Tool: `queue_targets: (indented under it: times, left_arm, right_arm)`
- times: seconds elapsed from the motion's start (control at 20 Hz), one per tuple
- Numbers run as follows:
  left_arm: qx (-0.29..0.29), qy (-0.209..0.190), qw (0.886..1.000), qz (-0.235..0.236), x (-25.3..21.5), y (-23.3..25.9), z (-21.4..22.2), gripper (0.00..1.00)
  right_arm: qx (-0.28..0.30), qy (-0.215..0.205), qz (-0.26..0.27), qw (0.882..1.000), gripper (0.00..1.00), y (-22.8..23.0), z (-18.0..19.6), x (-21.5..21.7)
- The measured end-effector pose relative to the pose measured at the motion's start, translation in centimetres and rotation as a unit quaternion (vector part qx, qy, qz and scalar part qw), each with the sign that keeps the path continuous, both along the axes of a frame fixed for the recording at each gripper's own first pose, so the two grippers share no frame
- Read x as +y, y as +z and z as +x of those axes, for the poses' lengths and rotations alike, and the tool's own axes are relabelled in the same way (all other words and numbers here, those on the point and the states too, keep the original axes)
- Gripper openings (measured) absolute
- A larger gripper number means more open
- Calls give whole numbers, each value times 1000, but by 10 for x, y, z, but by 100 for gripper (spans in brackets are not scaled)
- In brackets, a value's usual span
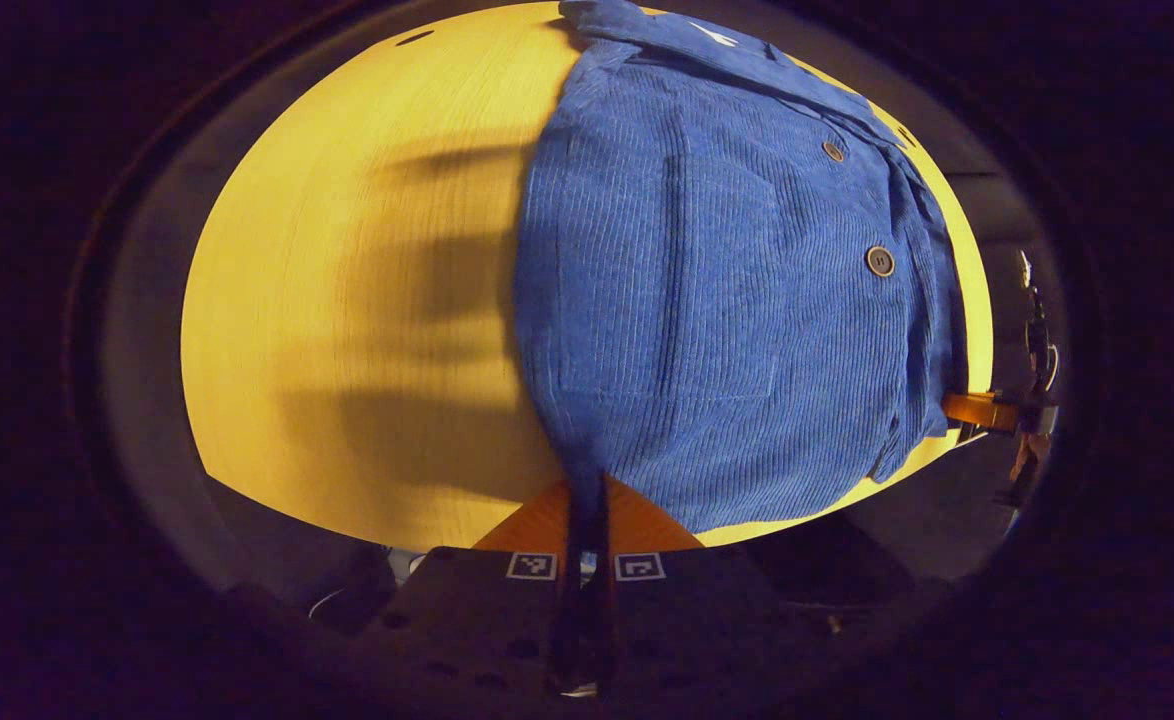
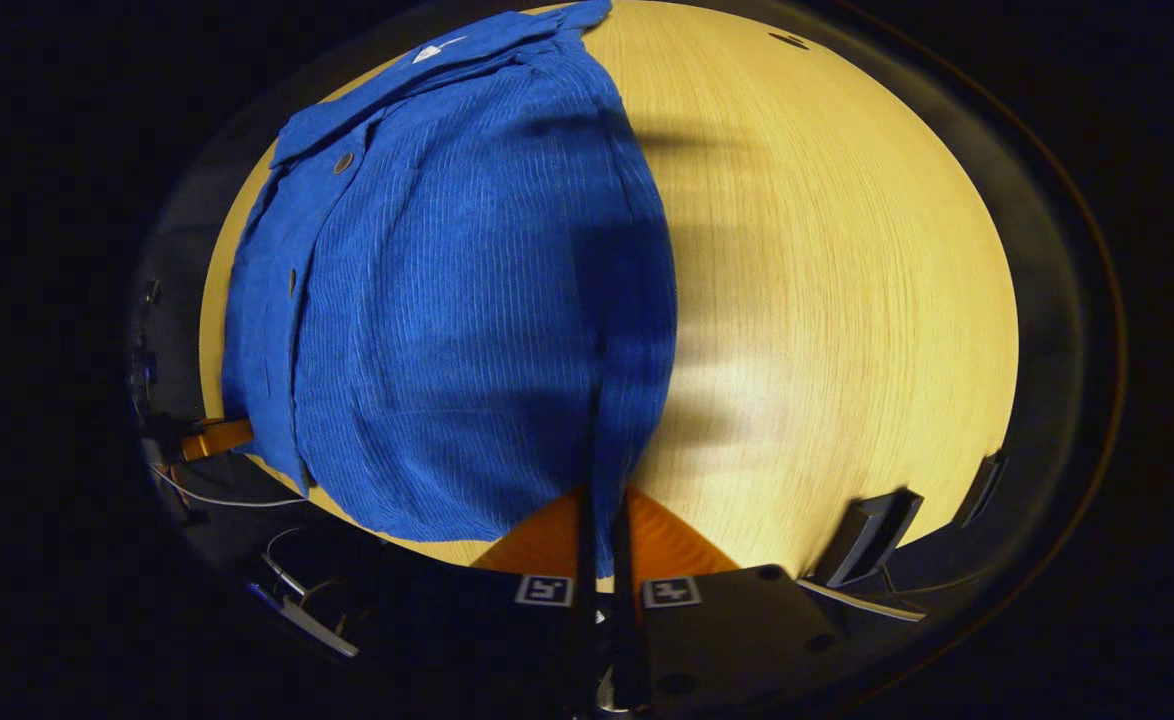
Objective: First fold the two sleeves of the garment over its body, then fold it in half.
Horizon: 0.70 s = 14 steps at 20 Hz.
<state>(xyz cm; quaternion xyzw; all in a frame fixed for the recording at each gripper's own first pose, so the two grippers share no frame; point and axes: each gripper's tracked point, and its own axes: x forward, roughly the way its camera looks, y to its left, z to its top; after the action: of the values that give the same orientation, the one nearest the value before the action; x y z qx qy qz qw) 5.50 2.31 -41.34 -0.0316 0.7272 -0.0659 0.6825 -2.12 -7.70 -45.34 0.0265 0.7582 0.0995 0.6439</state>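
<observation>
With sleeves apparently already tucked, both grippers pinch the garment's (image 1: 707,300) near hem, likely for the half-fold. Left gripper (image 1: 587,500) closed on one bottom corner, right gripper (image 2: 602,520) closed on the other. Garment lies flat on the table (image 1: 347,300), stretching away from both.

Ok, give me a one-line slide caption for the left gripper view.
Left gripper pinching the near edge of a blue corduroy shirt spread on a yellow wooden table.
</observation>
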Motion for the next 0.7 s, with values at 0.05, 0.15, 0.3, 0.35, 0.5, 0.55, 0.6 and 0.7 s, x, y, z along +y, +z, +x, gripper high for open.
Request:
queue_targets:
  times: [0.05,0.15,0.3,0.35,0.5,0.55,0.6,0.7]
  left_arm:
    - [-8,-2,1000,-11,0,0,2,5]
    - [-7,-5,1000,-24,1,-1,1,0]
    - [-25,-10,999,-25,2,11,4,0]
    - [-38,-10,999,-28,2,22,9,0]
    - [-79,-16,996,-40,2,53,28,0]
    - [-96,-17,994,-45,1,67,36,0]
    - [-113,-18,992,-48,1,82,43,0]
    - [-159,-31,986,-41,0,114,66,0]
  right_arm:
    - [-3,-7,1,1000,8,-2,1,0]
    - [-7,-6,1,1000,6,-1,1,0]
    - [-24,2,6,1000,5,5,3,2]
    - [-29,-1,12,999,6,11,6,2]
    - [-44,-18,36,998,6,38,21,0]
    - [-55,-25,45,997,5,50,32,1]
    - [-70,-27,50,996,5,64,45,2]
    - [-107,-23,56,992,5,95,73,2]
